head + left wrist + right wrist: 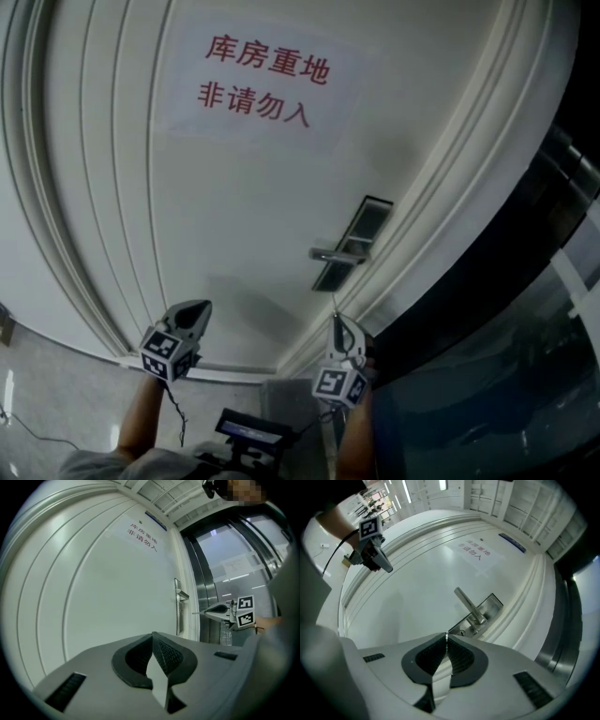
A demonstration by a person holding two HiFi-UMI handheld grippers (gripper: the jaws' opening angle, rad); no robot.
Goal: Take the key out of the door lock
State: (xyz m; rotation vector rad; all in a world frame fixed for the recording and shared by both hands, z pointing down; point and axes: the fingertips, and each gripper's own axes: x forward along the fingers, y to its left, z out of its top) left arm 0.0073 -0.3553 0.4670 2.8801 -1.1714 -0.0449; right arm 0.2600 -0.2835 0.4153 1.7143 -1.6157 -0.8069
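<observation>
Key (446,634) is pinched between the tips of the right gripper (336,321), whose fingers (461,656) are pressed together on it. It is seen edge-on there as a thin bright sliver, and it is carried ahead of the fingertips as a slim bar pointing at the door (234,206). From the left gripper view, a gap is seen between the key's tip and the lock plate (483,611), so the key is out of the lock.

Just beyond the right fingertips the keyhole (461,633) is seen, set in the near end of the plate. Farther along the plate, the handle (468,604) is mounted and stands out from the door.

The left gripper (152,637) is held well to the left of the right fingers, level and facing the bare door panel, apart from the plate. Its fingers (166,653) are closed tip to tip, and nothing is held between them.

A paper sign (258,84) with red characters is fixed high on the door, far ahead of both pairs of fingers. A dark frame (525,216) is seen beside the door, to the right of the right fingers.
</observation>
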